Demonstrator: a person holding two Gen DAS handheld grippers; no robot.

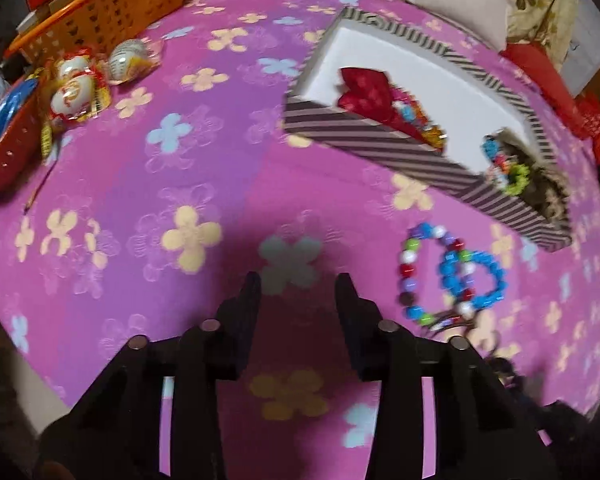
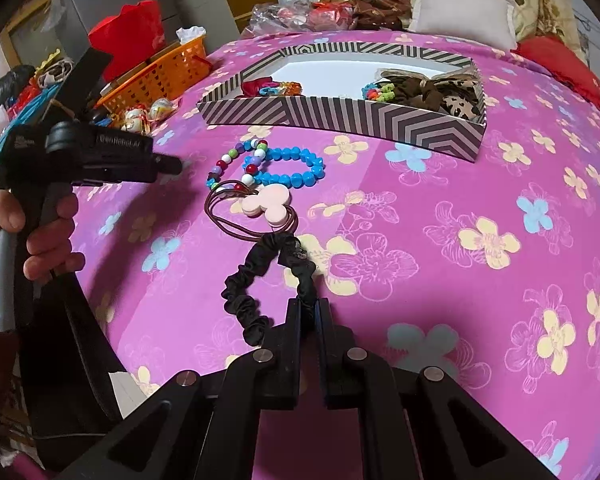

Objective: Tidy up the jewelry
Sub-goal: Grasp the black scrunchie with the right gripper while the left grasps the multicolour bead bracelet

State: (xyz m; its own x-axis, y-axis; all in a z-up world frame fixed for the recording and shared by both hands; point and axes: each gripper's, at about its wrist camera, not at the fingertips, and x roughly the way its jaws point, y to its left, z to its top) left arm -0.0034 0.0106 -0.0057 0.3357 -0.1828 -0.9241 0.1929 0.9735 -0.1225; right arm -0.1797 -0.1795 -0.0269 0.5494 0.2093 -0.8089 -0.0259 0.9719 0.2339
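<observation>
A striped open box lies on the pink flowered cover and holds a red cloth piece, bead bracelets and a leopard-print scrunchie. In front of the box lie a multicolour bead bracelet, a blue bead bracelet and a pink mouse-shaped hair tie on brown cords. My right gripper is shut on a black scrunchie, which trails back towards the hair tie. My left gripper is open over bare cover, left of the bracelets, with nothing between its fingers.
An orange basket and foil-wrapped egg shapes sit at the far left by a red and blue tray. A white pillow and a red cushion lie behind the box. A hand grips the left tool's handle.
</observation>
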